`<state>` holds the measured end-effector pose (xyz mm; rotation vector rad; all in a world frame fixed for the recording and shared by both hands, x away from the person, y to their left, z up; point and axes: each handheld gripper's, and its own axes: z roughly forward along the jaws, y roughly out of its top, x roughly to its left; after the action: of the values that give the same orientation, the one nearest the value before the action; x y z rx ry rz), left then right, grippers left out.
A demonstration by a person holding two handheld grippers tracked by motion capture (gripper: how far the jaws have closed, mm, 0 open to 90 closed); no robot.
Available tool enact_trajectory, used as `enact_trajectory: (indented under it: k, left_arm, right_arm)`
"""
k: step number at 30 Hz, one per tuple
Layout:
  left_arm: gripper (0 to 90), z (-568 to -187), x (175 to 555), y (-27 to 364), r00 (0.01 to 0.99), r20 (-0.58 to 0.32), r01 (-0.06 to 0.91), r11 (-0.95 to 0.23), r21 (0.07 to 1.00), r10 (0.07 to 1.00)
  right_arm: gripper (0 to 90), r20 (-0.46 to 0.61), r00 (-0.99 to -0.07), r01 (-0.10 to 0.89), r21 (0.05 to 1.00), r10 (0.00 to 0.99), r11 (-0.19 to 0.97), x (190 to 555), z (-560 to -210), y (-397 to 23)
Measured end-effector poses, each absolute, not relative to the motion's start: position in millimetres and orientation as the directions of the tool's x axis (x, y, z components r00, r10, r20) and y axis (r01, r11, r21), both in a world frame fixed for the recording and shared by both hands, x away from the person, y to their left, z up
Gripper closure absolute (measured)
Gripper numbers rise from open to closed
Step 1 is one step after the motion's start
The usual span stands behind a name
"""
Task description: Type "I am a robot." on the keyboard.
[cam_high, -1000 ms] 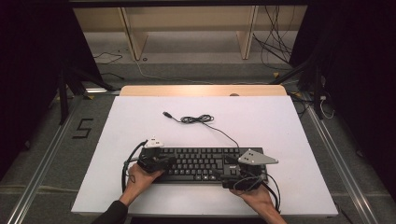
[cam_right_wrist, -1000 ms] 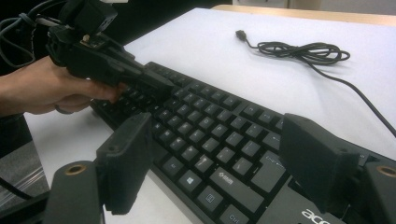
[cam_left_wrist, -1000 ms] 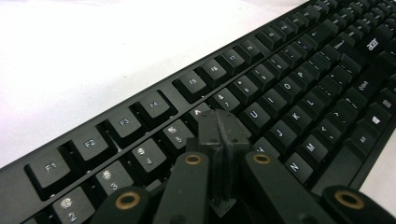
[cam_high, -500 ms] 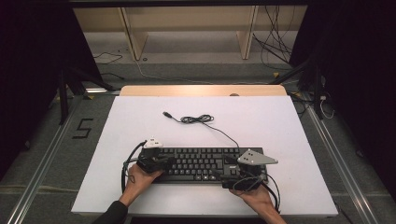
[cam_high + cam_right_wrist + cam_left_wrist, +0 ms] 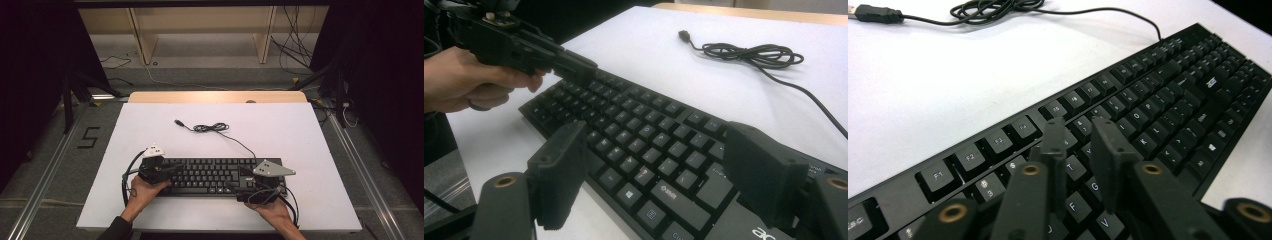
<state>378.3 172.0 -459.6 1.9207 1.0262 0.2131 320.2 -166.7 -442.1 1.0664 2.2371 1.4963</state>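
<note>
A black keyboard [image 5: 215, 175] lies near the front edge of the white table [image 5: 300, 135]. Its cable [image 5: 210, 128] coils behind it and ends in a loose USB plug [image 5: 177, 122]. My left gripper [image 5: 174, 168] hovers over the keyboard's left end. In the left gripper view its jaws [image 5: 1080, 127] have just been opening and stand a little apart above the letter keys [image 5: 1158, 100], with nothing between them. My right gripper [image 5: 239, 188] sits at the keyboard's right front. Its jaws [image 5: 656, 137] are wide apart over the keys [image 5: 649, 125], and the left gripper [image 5: 574, 70] shows beyond.
The white table's back half holds just the coiled cable [image 5: 754, 52]. A wooden strip [image 5: 215, 96] runs along the far edge. Beyond it are shelf legs and loose cables on the floor. Metal rails [image 5: 45, 165] flank both sides of the table.
</note>
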Motion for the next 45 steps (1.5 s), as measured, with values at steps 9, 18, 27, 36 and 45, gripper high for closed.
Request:
enact_trajectory:
  k: [9, 18, 27, 36, 45]
  left_arm:
    - [53.4, -454, 369, 189, 0.627, -0.291, 0.563, -0.162, 0.810, 0.723]
    - [38.9, -451, 359, 201, 0.616, -0.313, 0.541, -0.099, 0.835, 0.723]
    - [32.7, -451, 348, 209, 0.621, -0.309, 0.512, -0.074, 0.856, 0.721]
    - [29.5, -452, 336, 217, 0.631, -0.292, 0.483, -0.070, 0.873, 0.719]
    - [28.1, -451, 327, 219, 0.639, -0.282, 0.460, -0.062, 0.886, 0.716]
  right_arm:
    - [27.3, 0.185, -0.707, 0.440, 0.871, 0.683, 0.219, 324, -444, -161]
    - [27.3, 0.181, -0.715, 0.443, 0.865, 0.675, 0.237, 328, -444, -154]
    - [29.2, 0.178, -0.722, 0.454, 0.851, 0.668, 0.264, 336, -447, -145]
    - [30.9, 0.177, -0.739, 0.457, 0.841, 0.650, 0.291, 341, -451, -134]
    - [55.9, 0.162, -0.753, 0.463, 0.819, 0.638, 0.338, 347, -456, -125]
